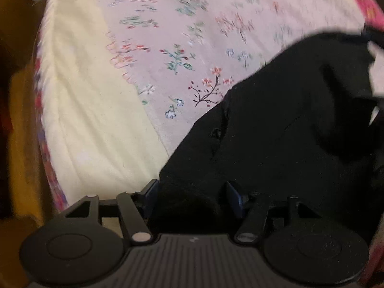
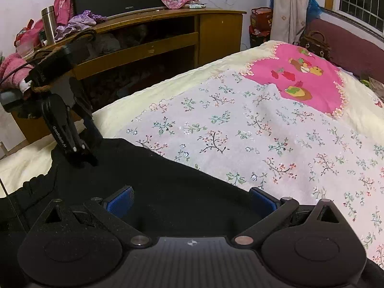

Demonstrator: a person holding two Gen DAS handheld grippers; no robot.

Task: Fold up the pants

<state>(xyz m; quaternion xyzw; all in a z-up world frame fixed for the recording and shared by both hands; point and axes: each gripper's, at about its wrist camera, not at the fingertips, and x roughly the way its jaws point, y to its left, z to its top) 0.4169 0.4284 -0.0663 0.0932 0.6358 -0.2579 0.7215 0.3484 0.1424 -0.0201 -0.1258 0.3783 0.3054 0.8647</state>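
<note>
Black pants [image 1: 276, 129] lie on the floral bedspread [image 1: 168, 36]. In the left wrist view my left gripper [image 1: 192, 189] has its blue-padded jaws apart with a bunch of black fabric between them; whether it pinches the cloth is unclear. In the right wrist view the pants [image 2: 144, 175] spread across the near part of the bed, elastic waistband at the left. My right gripper [image 2: 192, 199] is open wide just above the cloth. The left gripper [image 2: 81, 153] shows there too, tip down on the pants at the far left.
The bed edge with a cream border [image 1: 96, 120] runs at left. A wooden cabinet [image 2: 156, 43] with a TV, clothes and a steel flask [image 2: 49, 24] stands behind. A pink patch [image 2: 300, 76] and a handbag [image 2: 314, 43] lie at the far right.
</note>
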